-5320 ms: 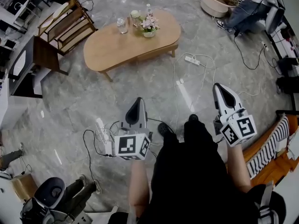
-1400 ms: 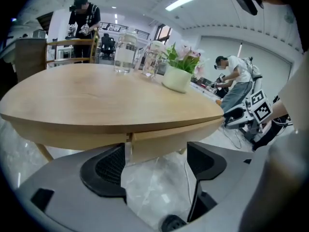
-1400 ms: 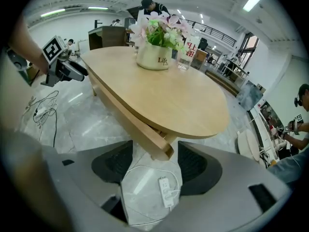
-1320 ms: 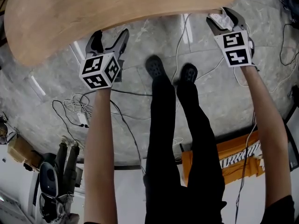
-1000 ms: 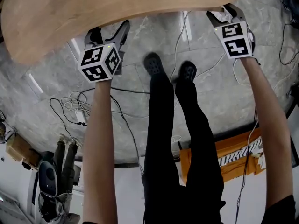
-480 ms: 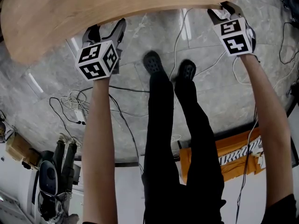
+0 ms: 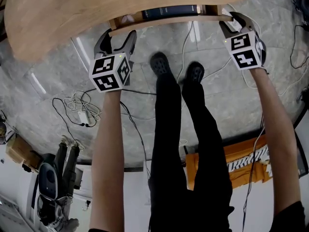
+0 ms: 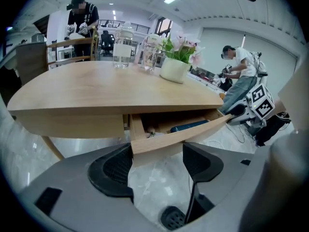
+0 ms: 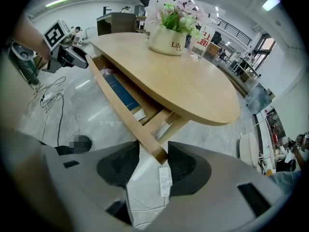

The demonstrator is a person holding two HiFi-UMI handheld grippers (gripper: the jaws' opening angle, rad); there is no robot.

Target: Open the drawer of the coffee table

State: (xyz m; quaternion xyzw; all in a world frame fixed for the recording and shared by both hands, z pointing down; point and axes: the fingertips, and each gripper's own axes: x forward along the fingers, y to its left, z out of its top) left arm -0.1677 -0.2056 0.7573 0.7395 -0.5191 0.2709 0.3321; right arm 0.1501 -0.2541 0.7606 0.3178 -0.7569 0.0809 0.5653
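The wooden coffee table (image 7: 96, 8) fills the top of the head view. Its drawer front (image 7: 164, 19) stands a little way out from under the top, and a dark blue book (image 7: 169, 11) shows inside. My left gripper (image 7: 117, 36) is at the drawer front's left end. In the left gripper view that end (image 8: 145, 146) lies between the closing jaws (image 8: 157, 166). My right gripper (image 7: 232, 21) is at the right end. There the board's end (image 9: 155, 152) sits tight between its closing jaws (image 9: 153, 163).
A flower pot (image 8: 176, 64) and glass jars (image 8: 123, 52) stand on the tabletop. My shoes (image 7: 159, 64) are on the marble floor near the drawer. Cables and a charger (image 7: 82, 112) lie at the left, a white power strip (image 9: 164, 180) under the right gripper. People (image 8: 236, 76) stand behind.
The drawer, shut half a second ago, has slid out toward me and shows the book. Both grippers have drawn back with its front. Earlier I stood away from the table.
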